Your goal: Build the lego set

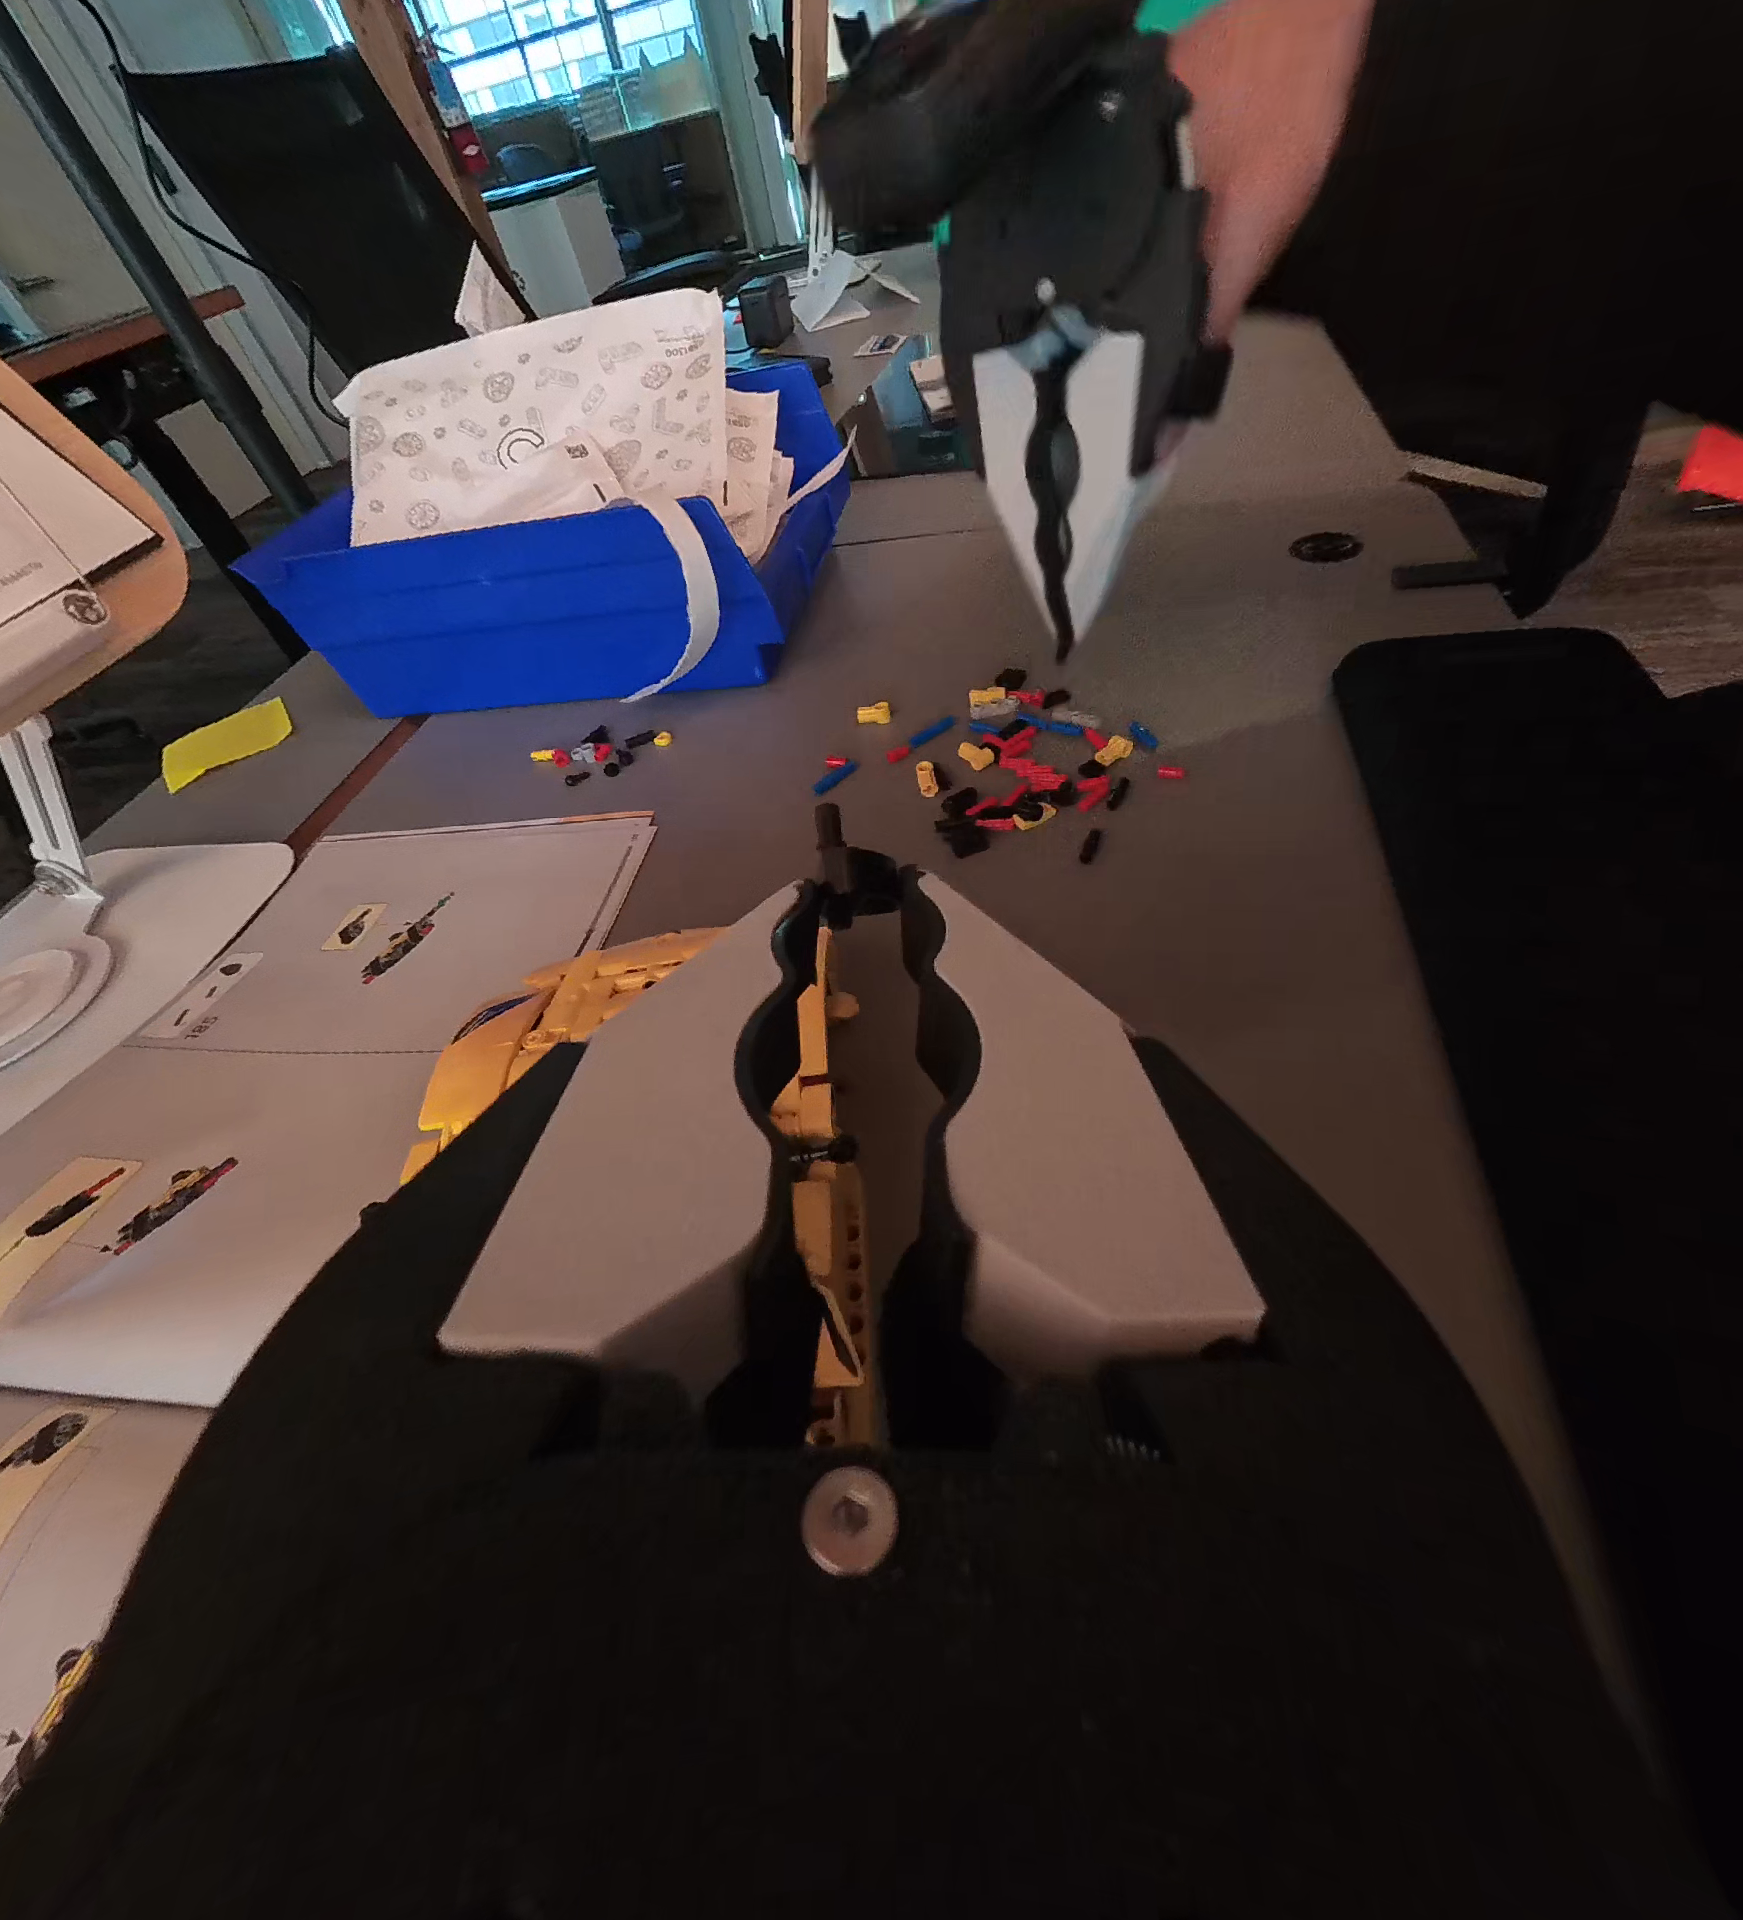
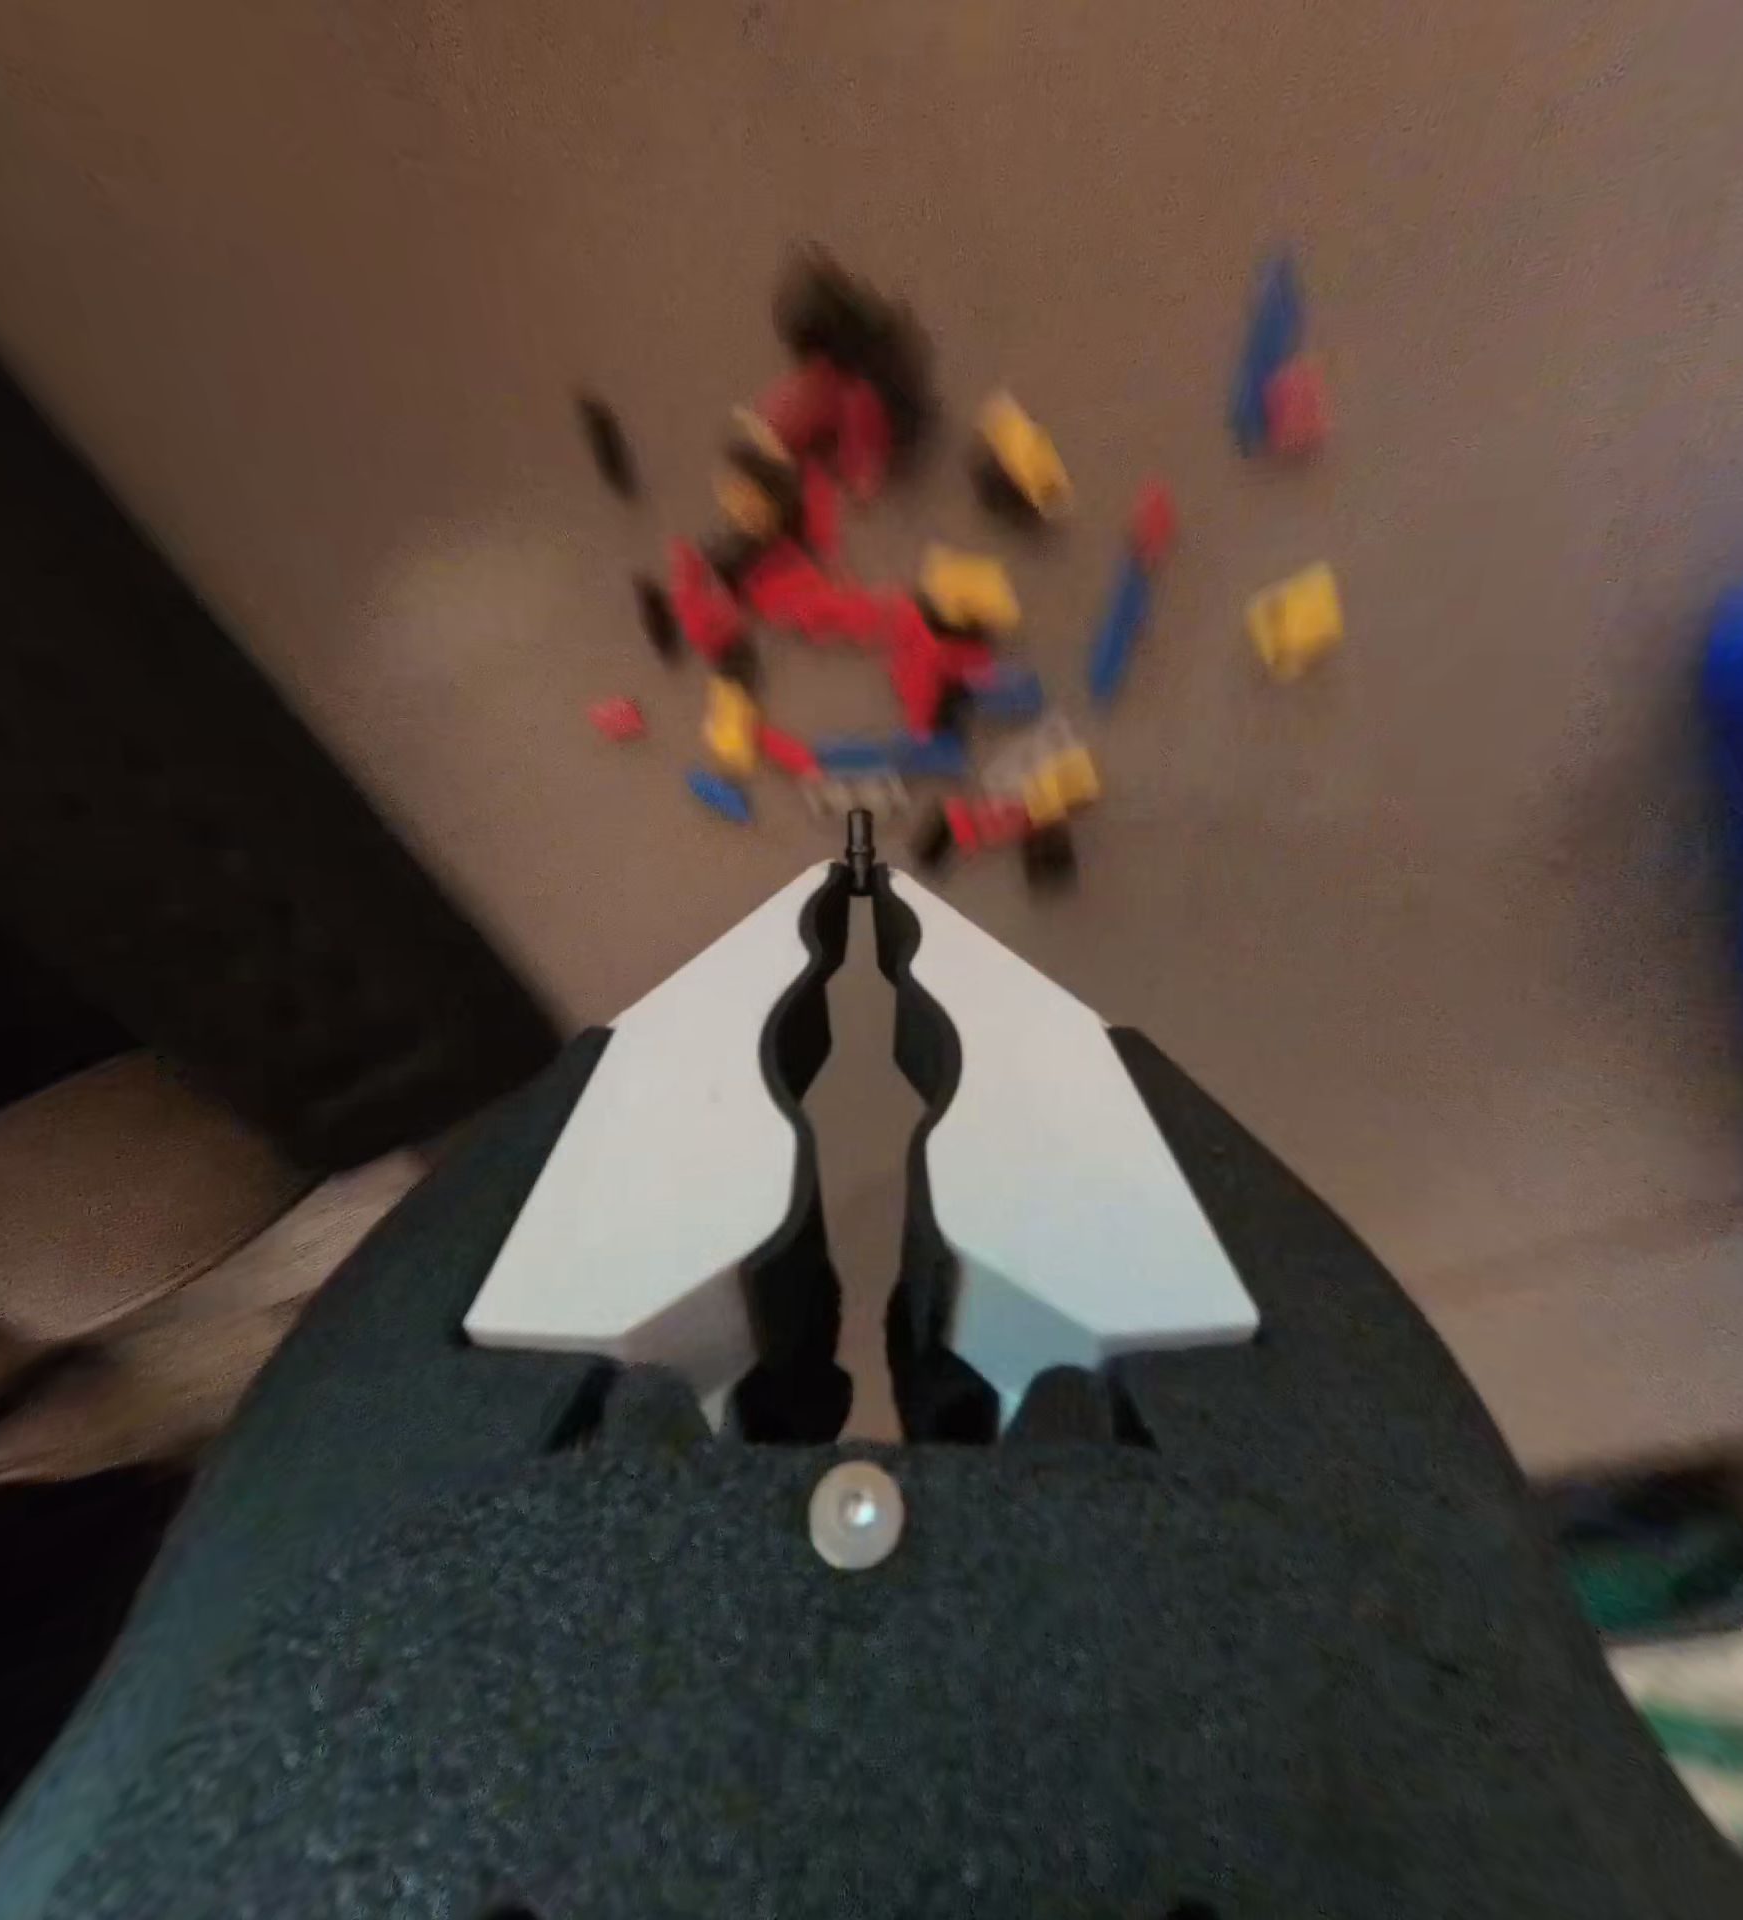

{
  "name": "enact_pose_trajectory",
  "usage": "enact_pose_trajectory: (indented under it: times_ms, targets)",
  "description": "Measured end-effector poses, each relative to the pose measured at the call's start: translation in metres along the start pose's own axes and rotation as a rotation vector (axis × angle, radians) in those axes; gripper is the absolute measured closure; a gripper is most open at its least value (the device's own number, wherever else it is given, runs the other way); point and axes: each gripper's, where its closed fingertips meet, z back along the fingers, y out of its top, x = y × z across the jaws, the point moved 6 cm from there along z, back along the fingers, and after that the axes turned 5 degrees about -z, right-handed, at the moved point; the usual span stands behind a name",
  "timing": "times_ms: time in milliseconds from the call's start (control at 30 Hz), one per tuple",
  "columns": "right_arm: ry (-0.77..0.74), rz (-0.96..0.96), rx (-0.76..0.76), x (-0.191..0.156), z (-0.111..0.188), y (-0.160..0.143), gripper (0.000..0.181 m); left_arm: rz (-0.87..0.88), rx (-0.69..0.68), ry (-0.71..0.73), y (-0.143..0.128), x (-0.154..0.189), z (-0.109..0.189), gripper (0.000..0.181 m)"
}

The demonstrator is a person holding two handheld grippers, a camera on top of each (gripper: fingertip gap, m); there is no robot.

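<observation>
Tongs on the left (image 1: 851,883) were pinched on a yellow lego assembly (image 1: 825,1122), which ran lengthwise between the two fingers and carried a black pin piece (image 1: 831,831) poking out past the tips at 12 o'clock. More of the yellow model (image 1: 576,997) showed at 10 o'clock of those tongs, resting on the open instruction booklet (image 1: 327,1039) on the grey worktop (image 1: 1210,935). Loose lego pieces (image 1: 1023,764) in red, blue, yellow and black lay scattered on the worktop at 1 o'clock, with a smaller cluster (image 1: 602,750) at 11 o'clock. Behind that cluster stood a blue bin (image 1: 534,623) stuffed with printed paper bags (image 1: 545,416). Right tongs (image 2: 859,871) hung above the big scatter, tips pointing down, pressed together on a small black pin (image 2: 859,842) nipped at the very tips. In the right wrist view the scatter (image 2: 898,603) was blurred.
</observation>
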Motion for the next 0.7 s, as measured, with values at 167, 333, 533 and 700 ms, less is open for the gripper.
enact_pose_trajectory:
  times_ms: [167, 333, 533, 700]
  targets:
    - [-0.06, -0.318, -0.422, 0.04, 0.009, -0.065, 0.178, -0.001, 0.004, 0.008, 0.003, 0.001, -0.001, 0.167]
    - [-0.032, -0.482, -0.663, 0.051, -0.011, -0.099, 0.178, -0.008, 0.014, 0.012, 0.006, 0.002, 0.0, 0.167]
    - [-0.003, -0.492, -0.726, 0.05, -0.022, -0.106, 0.178, -0.023, -0.001, 0.01, 0.005, 0.004, -0.001, 0.166]
    - [0.027, -0.51, -0.786, 0.047, -0.031, -0.111, 0.178, -0.022, -0.004, 0.01, 0.004, 0.003, -0.001, 0.166]
